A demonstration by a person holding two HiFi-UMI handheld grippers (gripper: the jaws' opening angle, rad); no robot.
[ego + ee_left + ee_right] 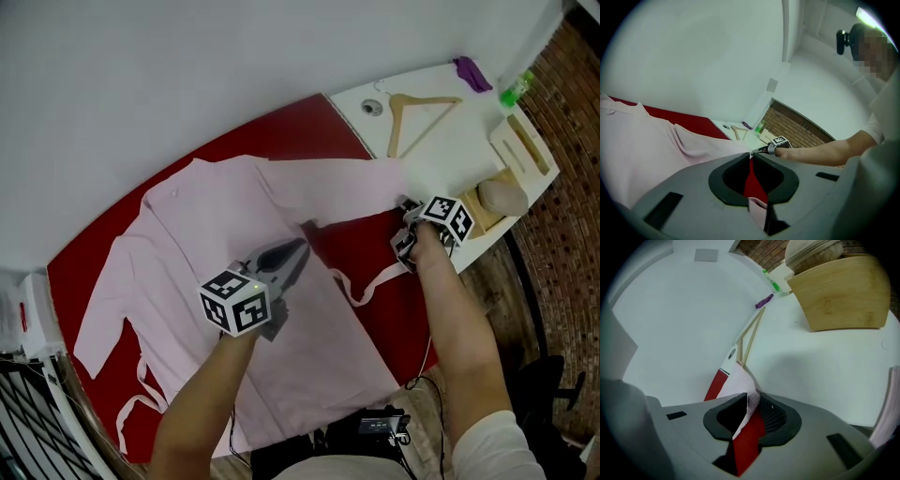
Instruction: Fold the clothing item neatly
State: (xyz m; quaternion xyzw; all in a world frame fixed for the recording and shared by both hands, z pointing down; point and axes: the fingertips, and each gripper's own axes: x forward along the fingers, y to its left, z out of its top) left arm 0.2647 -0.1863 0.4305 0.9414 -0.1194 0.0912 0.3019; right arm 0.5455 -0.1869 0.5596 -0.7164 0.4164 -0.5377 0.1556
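Observation:
A pale pink shirt [216, 244] lies spread flat on the red table cover [309, 131]. One sleeve [347, 187] stretches right onto the white table [441, 159]. My left gripper [300, 247] [751, 153] hovers over the shirt's middle, near where that sleeve joins the body. It is shut, with nothing visible between its tips. My right gripper [405, 244] [752, 397] is at the sleeve's end by the red cover's right edge. Its jaws stand a little apart, and the sleeve's pink cloth [740, 385] runs through the gap. A thin pink strip [361, 291] curls on the red cover just left of it.
On the white table at the far right are a wooden hanger [417, 112], a purple object [472, 72], a green bottle [514, 91], a wooden rack [520, 145] and a beige rounded object [502, 197]. A white wall borders the table's far side. Brick floor shows to the right.

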